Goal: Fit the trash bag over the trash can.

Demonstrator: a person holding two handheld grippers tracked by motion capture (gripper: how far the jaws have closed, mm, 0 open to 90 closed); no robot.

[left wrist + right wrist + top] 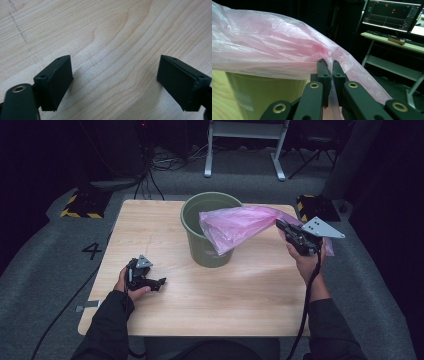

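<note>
A thin, crinkled pink plastic bag (235, 224) drapes over the rim of a round green bucket (207, 250) on a pale wood-grain tabletop (240, 295) in a dark, grey-carpeted room. The raised right tongs (280, 226) pinch the bag's edge; the left tongs (161, 282) rest low on the tabletop, spread wide.

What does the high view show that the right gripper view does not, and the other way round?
High view alone: the whole wooden table, the left tongs resting open on it, both of the person's forearms, and the bucket's open rim. Right gripper view alone: the right tongs from close, their jaws pinched shut on the thin plastic, and a lit monitor on a desk behind. Both share: the pink bag draped over the green bucket, held by the right tongs.
</note>
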